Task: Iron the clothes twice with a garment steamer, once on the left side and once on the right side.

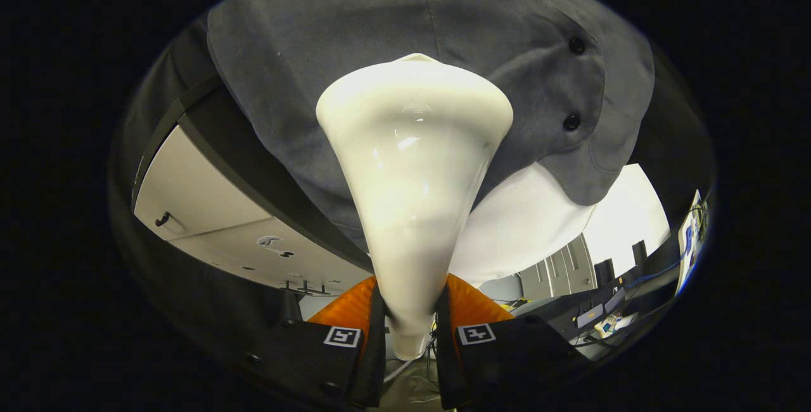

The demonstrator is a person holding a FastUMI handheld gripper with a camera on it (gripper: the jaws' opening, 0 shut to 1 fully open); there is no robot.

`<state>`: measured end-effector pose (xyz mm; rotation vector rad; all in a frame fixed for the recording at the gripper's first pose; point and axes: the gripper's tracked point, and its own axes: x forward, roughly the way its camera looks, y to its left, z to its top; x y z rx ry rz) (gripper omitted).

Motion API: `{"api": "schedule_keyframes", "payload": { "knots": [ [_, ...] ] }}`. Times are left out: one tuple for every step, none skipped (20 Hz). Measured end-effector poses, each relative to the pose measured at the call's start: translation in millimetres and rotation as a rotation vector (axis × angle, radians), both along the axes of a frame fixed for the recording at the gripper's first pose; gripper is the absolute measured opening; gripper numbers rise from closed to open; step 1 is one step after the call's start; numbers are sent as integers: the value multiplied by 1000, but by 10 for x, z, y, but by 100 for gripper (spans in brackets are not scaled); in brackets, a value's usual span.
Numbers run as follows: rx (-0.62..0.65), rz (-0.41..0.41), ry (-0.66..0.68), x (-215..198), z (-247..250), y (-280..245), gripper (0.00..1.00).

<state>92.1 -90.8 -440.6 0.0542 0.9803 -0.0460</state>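
A glossy white garment steamer (413, 171) rises from between my fingers and widens to a broad head. My gripper (410, 310) is shut on its narrow handle, one finger pressing on each side. The steamer's head lies against a grey button-up shirt (355, 38) that hangs just beyond it. Two dark buttons (572, 122) run down the shirt's placket to the right of the head. The shirt's lower hem curves behind the steamer, and the part of the cloth right behind the head is hidden.
A white panel (519, 222) shows below the shirt's hem. To the left hang light cabinet fronts (196, 203) with a dark edge band. A cluttered desk with a screen (687, 241) and dark chairs stands off to the right.
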Motion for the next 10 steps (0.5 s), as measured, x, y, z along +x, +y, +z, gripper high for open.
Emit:
{"api": "schedule_keyframes", "payload": {
  "knots": [
    [0,0,5,-14,-34,-15,42],
    [-1,3,10,-25,-63,-16,42],
    [-2,6,15,-38,-85,-29,42],
    [-4,8,19,-49,-100,-39,42],
    [-3,8,21,-61,-116,-43,42],
    [-1,8,23,-66,-125,-41,42],
    [3,5,24,-79,-126,-38,42],
    [6,5,23,-85,-117,-26,42],
    [7,5,22,-98,-103,-29,42],
    [7,7,18,-110,-80,-21,42]
  ]
}}
